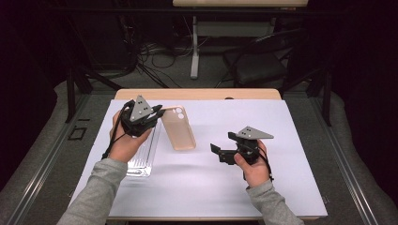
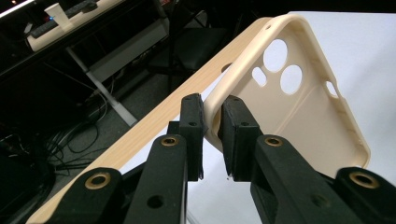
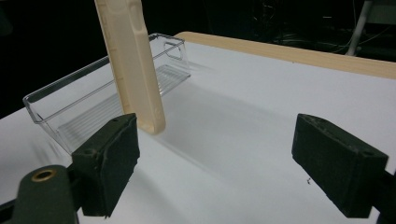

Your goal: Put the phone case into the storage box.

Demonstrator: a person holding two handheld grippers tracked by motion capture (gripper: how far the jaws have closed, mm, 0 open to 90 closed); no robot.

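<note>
A beige phone case (image 1: 180,131) hangs tilted above the white table, camera cutouts at its far end. My left gripper (image 1: 162,112) is shut on the case's rim near the top corner; in the left gripper view the jaws (image 2: 212,126) pinch the rim of the case (image 2: 303,107) from both sides. My right gripper (image 1: 220,143) stands open to the right of the case, apart from it. In the right gripper view its wide-spread jaws (image 3: 224,158) hold nothing, and the case (image 3: 135,60) hangs on edge ahead at the left, its lower corner close to the table.
A clear plastic tray (image 1: 143,159) lies on the white table cover (image 1: 234,187) below my left hand, also seen behind the case as a clear tray (image 3: 84,102). The table's wooden far edge (image 1: 197,93) borders a dark floor with cables and a chair.
</note>
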